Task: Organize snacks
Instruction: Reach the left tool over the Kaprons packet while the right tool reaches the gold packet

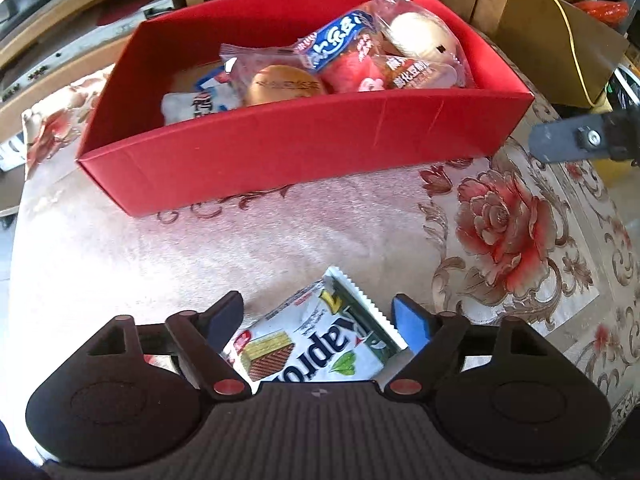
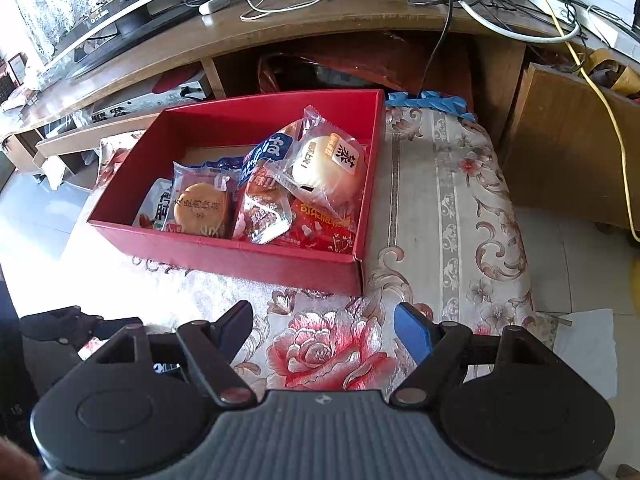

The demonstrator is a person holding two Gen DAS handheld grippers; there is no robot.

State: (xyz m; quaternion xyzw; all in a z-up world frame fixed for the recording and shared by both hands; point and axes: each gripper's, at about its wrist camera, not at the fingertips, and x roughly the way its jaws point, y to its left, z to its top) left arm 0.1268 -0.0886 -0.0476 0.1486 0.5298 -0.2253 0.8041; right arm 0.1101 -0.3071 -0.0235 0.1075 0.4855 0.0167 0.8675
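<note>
A floral cloth point(image 1: 508, 224) covers the table, with a wooden TV stand point(image 2: 280, 20) strung with cables behind it. A red box point(image 1: 304, 140) sits on the cloth at the far side, open at the top. Inside it lie several wrapped snacks, crowded toward its right end: a golden pastry point(image 2: 202, 208) near the front wall, a pale bun point(image 2: 328, 168) in clear wrap on top of the pile, a blue-and-white packet point(image 1: 336, 40) leaning behind, and red packets point(image 2: 320, 228) at the front right corner.

The left gripper point(image 1: 320, 316) hangs over the near part of the cloth, jaws apart. A white wafer packet point(image 1: 316, 340) lies flat on the cloth between its fingers; whether the pads touch the wrapper cannot be told, though gaps show on both sides. The packet is well outside the box, in front of its near wall.

The right gripper point(image 2: 324, 324) hovers over a red rose on the cloth, jaws apart with nothing between them, to the right of the left one.
</note>
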